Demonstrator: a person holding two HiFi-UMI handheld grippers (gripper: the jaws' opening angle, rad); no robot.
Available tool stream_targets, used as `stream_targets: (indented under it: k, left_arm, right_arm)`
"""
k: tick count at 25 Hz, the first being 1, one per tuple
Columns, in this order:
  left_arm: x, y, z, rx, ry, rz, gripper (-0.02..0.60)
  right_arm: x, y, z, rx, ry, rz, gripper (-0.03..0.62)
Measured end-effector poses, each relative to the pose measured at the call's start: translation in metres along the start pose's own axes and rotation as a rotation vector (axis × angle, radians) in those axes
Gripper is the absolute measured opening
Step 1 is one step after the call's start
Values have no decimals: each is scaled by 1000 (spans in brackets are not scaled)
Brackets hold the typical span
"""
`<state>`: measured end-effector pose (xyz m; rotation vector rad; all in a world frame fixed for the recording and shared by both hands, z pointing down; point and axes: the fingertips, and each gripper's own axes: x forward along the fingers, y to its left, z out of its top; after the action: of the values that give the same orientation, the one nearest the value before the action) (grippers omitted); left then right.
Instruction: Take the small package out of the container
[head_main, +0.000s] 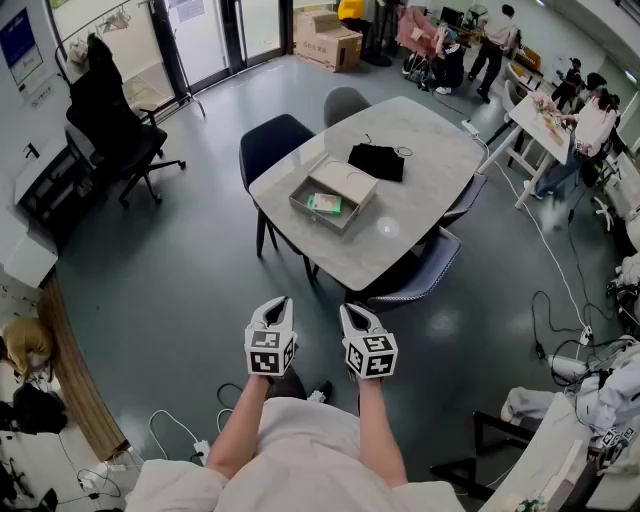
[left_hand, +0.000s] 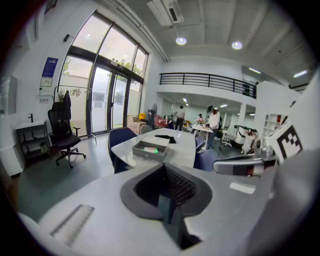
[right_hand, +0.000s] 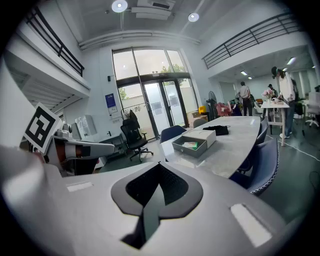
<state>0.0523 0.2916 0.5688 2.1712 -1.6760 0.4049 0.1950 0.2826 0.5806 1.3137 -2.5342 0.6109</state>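
Both handheld tools side by side over the floor, well short of the table (head_main: 420, 215): left gripper (head_main: 280, 306) and right gripper (head_main: 352, 312), jaws together, holding nothing. Green small package (head_main: 324, 203) lies inside the open container (head_main: 318, 218) on the tabletop

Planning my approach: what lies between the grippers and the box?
Head view: just floor, then the table's near edge, between the left gripper, the right gripper and the box. A chair stands right of that path.
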Motion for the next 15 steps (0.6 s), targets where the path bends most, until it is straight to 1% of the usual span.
stream_targets:
  k: [4,6,11,15]
  left_arm:
    - [-6,-18,-4,14,15,-99,52]
    - [-9,-23,-3,12,18,-127,52]
    - [-11,-18,-8,7,28,-118,52]
    - [-3,-11,-19,47,77,-102,52]
  right_arm:
    - [-3,2,-4,-3,9,0,-2]
    - [-3,4,-5,-10,16,2,-2]
    - [4,9,-10,30,11,35,-2]
    - [15,9,-11,30,24,51,-2]
